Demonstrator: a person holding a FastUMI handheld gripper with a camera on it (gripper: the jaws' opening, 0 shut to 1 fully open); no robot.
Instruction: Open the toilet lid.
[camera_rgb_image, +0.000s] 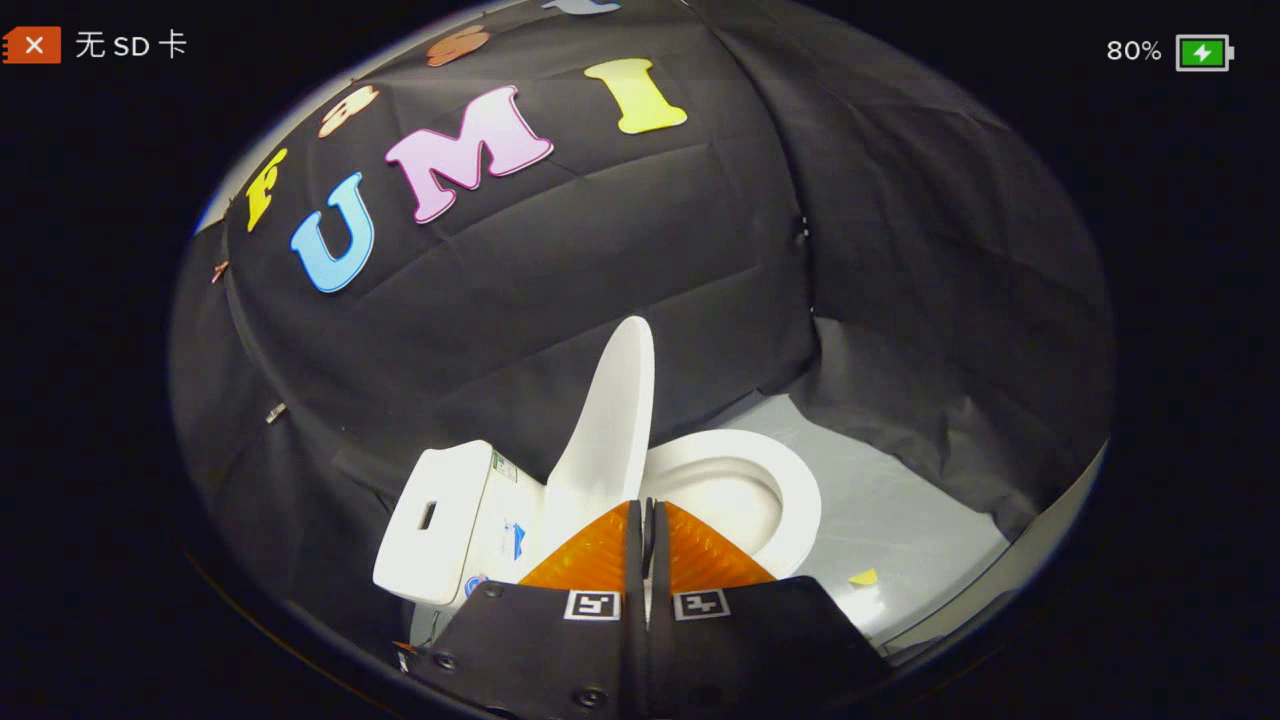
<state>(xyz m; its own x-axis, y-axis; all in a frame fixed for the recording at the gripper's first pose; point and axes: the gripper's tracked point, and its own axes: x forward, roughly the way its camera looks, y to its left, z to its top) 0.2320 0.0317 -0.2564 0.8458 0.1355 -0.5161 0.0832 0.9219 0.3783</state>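
We look down along the gripper (646, 520) at a white toilet standing against the booth's black cloth wall (620, 250). At the left sits the toilet's tank (440, 520), its flat top tilted toward us, a small dark slot in the near face. Just right of it the toilet lid (610, 420) stands raised, nearly upright and seen almost edge-on, leaning back toward the cloth. The two orange fingers (595, 555) are pressed together with no visible gap between them and nothing held, their tips meeting right at the foot of the lid, where it joins the bowl; whether they touch it we cannot tell. The gripper points forward and downward, its black body tipped slightly. Right of the fingers the oval seat and bowl (790, 490) lie open. Farther right, a small yellow scrap (863, 577) rests on the pale grey floor (900, 510).
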